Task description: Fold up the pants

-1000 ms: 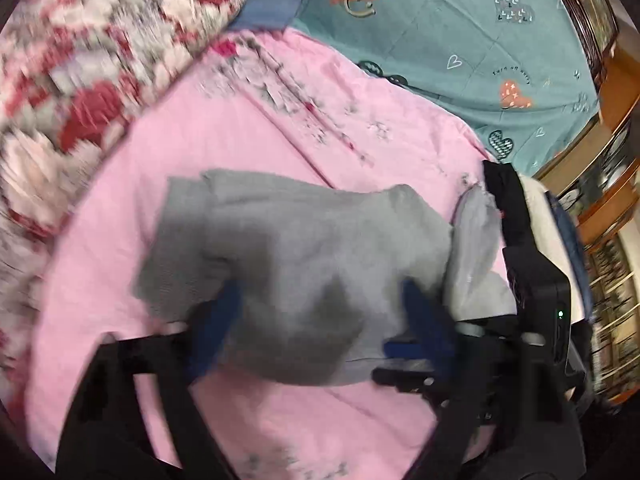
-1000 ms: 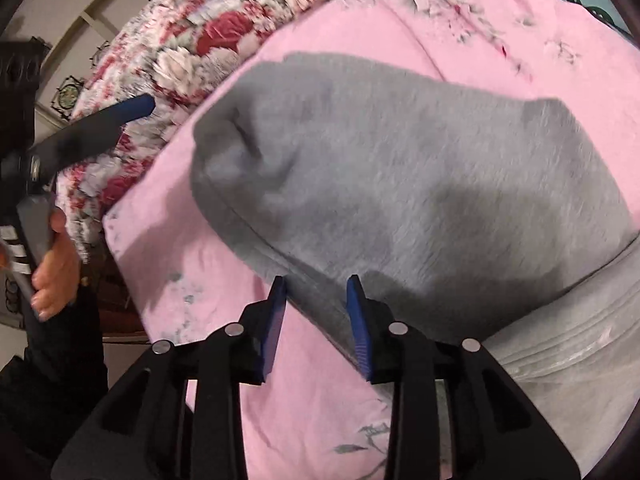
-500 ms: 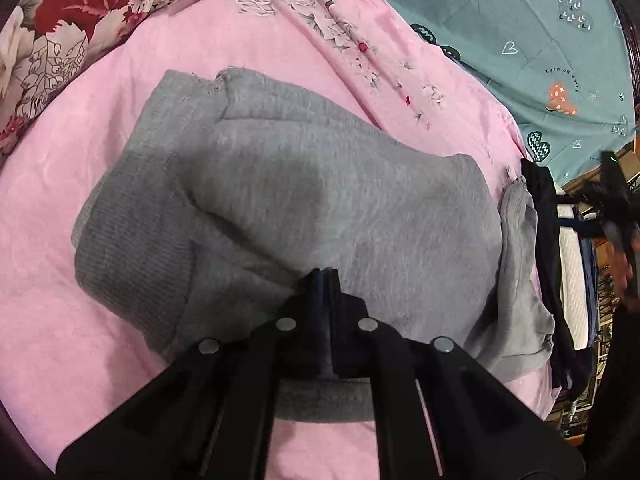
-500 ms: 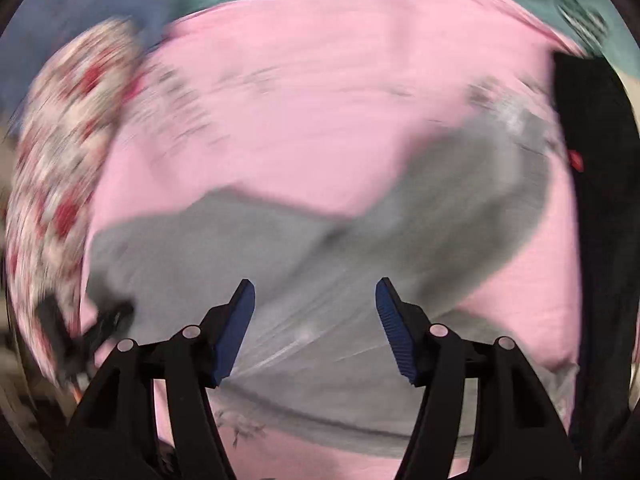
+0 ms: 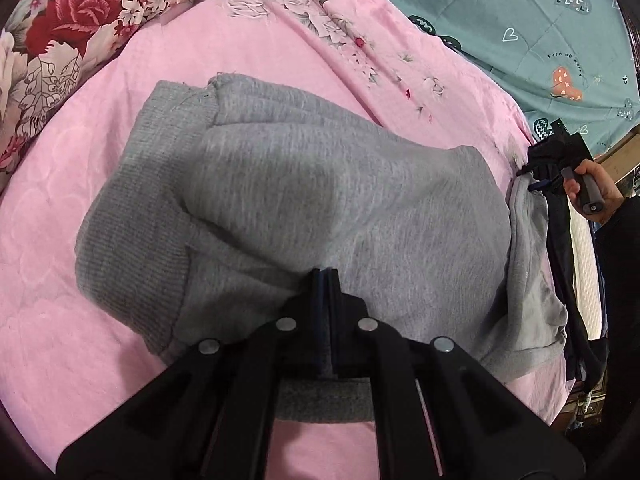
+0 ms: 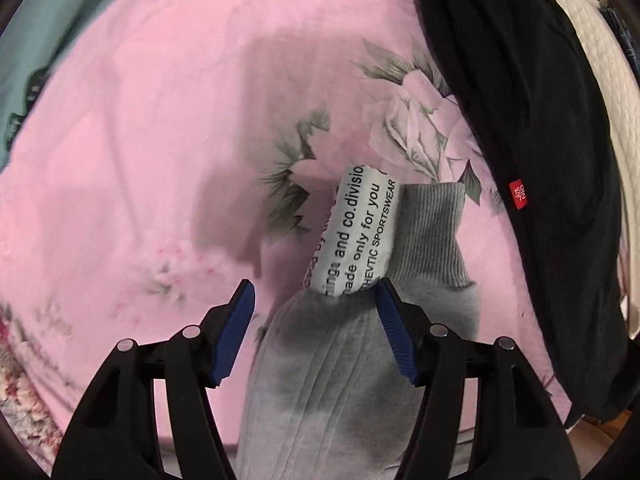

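The pants [image 5: 320, 184] are made of soft, matt grey fleece cloth, with a coarser ribbed knit at the cuff [image 6: 430, 236]. A smooth, quilted pink bedspread [image 5: 248, 52] is seen beneath. The fingers [image 6: 236, 332] are faced with ridged blue pads on matt black plastic.

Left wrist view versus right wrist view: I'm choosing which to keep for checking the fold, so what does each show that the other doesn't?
Only the left wrist view shows the left gripper shut on the grey pants, the red floral quilt and a hand at the right edge.

Only the right wrist view shows the right gripper open over a ribbed cuff and printed label, plus a red tag.

Both show the pink sheet, the grey pants and the black garment.
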The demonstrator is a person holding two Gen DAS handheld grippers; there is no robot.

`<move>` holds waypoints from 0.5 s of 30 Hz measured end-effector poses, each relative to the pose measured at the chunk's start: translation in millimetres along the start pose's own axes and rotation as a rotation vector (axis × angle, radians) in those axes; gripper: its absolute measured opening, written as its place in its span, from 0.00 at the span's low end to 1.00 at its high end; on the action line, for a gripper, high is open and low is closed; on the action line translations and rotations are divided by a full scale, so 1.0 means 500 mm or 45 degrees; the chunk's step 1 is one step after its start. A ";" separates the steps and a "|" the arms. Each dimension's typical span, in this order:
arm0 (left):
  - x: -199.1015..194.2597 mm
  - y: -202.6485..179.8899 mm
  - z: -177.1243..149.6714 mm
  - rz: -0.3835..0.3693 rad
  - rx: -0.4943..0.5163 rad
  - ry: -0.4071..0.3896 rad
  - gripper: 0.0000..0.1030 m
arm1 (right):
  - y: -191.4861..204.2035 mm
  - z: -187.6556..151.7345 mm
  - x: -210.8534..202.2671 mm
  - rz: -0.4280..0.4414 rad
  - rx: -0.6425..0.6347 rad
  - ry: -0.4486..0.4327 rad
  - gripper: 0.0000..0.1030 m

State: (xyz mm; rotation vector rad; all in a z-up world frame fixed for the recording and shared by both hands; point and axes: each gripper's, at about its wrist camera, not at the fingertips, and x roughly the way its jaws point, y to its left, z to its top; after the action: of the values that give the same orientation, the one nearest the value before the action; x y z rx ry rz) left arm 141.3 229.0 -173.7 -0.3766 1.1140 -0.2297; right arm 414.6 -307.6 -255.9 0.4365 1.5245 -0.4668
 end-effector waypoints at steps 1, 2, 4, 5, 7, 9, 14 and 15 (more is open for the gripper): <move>0.000 0.000 0.001 0.000 0.002 0.002 0.05 | 0.004 -0.005 0.000 -0.030 -0.007 -0.018 0.43; 0.000 0.000 0.003 0.001 0.007 0.005 0.05 | -0.002 -0.012 -0.005 -0.040 -0.008 -0.043 0.36; 0.002 -0.002 0.006 0.003 0.010 0.014 0.05 | -0.020 -0.027 -0.021 0.033 -0.010 -0.063 0.19; 0.002 -0.003 0.008 0.003 0.011 0.019 0.05 | -0.040 -0.035 -0.037 0.069 -0.016 -0.079 0.18; 0.003 -0.004 0.012 0.003 0.014 0.032 0.05 | -0.059 -0.050 -0.062 0.110 -0.027 -0.109 0.17; 0.004 -0.006 0.015 0.006 0.029 0.046 0.05 | -0.106 -0.086 -0.112 0.187 -0.048 -0.170 0.17; 0.007 -0.013 0.024 0.027 0.076 0.085 0.05 | -0.280 -0.243 -0.239 0.407 -0.036 -0.329 0.16; 0.008 -0.017 0.025 0.033 0.081 0.089 0.05 | -0.313 -0.245 -0.255 0.443 -0.025 -0.354 0.16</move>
State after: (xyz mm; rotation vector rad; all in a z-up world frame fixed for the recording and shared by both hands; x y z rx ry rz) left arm 154.4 222.2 -168.7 -0.2995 1.1769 -0.2563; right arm 227.8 -369.7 -126.2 0.5838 1.1548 -0.2274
